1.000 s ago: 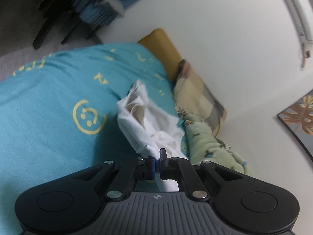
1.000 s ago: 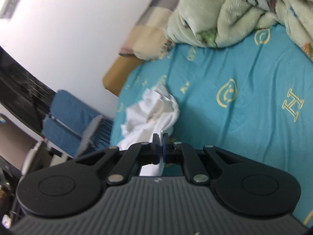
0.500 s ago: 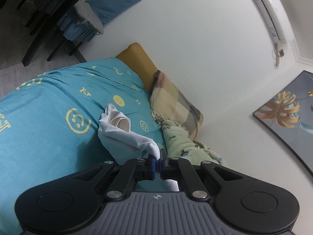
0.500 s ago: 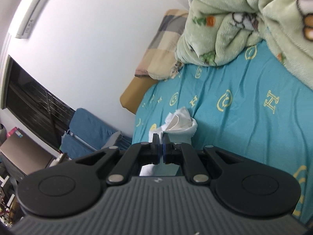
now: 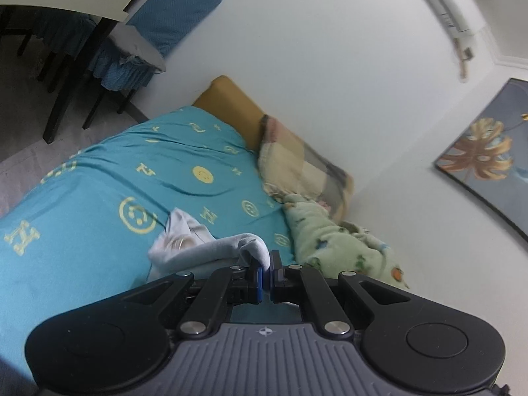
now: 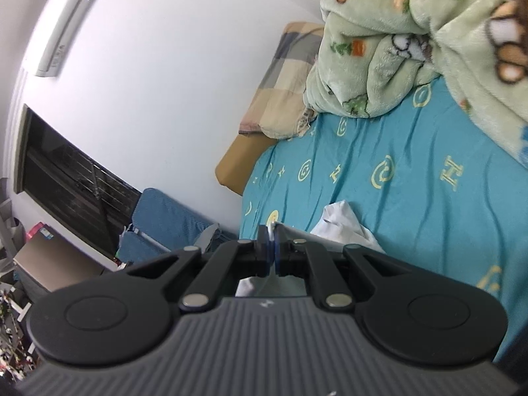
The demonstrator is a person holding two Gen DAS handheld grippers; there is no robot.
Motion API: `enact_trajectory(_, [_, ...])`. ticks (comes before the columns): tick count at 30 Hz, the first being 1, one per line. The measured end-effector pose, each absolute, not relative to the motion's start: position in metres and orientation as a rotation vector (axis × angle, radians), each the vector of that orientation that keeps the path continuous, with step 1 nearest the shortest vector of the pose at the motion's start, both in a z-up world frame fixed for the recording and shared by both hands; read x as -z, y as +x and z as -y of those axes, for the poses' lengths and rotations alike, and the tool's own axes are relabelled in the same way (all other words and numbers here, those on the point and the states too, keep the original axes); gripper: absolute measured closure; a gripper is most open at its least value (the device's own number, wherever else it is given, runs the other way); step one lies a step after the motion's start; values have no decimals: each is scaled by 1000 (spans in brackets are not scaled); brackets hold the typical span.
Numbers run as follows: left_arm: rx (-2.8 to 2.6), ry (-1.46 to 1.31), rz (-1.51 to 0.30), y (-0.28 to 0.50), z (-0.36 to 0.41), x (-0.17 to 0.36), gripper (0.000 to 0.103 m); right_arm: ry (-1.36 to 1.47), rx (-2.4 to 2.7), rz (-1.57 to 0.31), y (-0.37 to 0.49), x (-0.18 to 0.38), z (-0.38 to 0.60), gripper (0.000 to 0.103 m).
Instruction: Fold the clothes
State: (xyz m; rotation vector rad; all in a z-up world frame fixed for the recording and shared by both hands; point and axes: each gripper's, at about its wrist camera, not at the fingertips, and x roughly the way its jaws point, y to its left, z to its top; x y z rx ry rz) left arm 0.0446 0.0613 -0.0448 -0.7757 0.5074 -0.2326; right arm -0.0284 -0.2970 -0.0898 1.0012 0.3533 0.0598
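Note:
A white garment hangs bunched above the teal bed sheet. My left gripper is shut on a rolled edge of it, and the cloth trails off to the left below the fingers. In the right wrist view the same white garment shows just past my right gripper, which is shut on a thin edge of the cloth. Most of the garment is hidden under both gripper bodies.
A green fleece blanket is heaped at the head of the bed beside a plaid pillow. A tan headboard cushion meets the white wall. Blue-covered chairs and a dark table stand off the bed's far side.
Both grippers have risen and pulled back, lifting the white garment off the sheet. The bed now looks farther away and the cloth sits lower against the fingers.

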Motion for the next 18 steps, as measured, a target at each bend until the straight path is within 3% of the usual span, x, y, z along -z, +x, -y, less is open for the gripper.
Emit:
enact_trajectory(7, [173,-703,-569,135,-48,34,99,988,21,-462,93,85,304,97])
enact_trajectory(18, [221,-726,-632,239,-59,137,99,964,55,-608,184,185,324,96])
